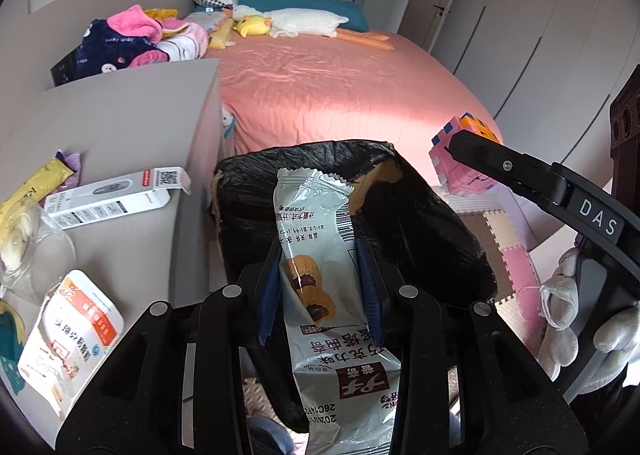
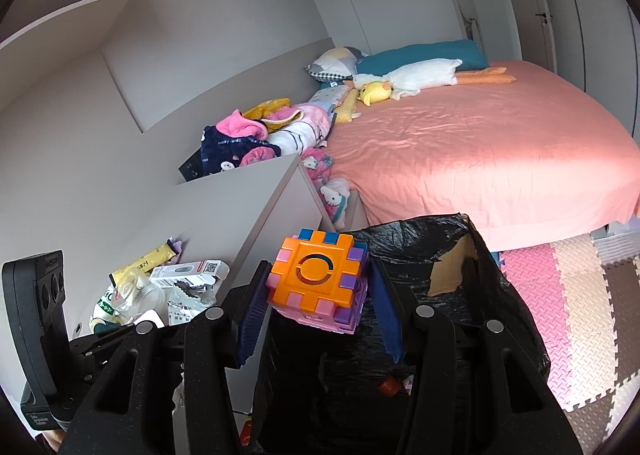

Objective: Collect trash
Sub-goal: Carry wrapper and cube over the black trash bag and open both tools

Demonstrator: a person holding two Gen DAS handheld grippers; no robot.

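Above the black-lined bin [image 1: 352,215], the left claw [image 1: 320,287] is clamping a light, crinkly, slippery snack wrapper [image 1: 316,255] across its middle, while the right claw [image 2: 316,295] is gripping a rigid plastic puzzle cube [image 2: 316,279] by opposite faces, both judged secure.

Bin [image 1: 440,223] in front of bed [image 1: 340,87], nightstand [image 1: 120,127] left w/ boxes, wrapper [image 1: 316,239] over bin

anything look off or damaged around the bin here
Yes. The black bin liner is torn at its far rim, baring the tan box beneath. Also, the right gripper holds a colourful toy cube over the bin, which hardly looks like trash, unlike the snack wrapper in the left gripper.
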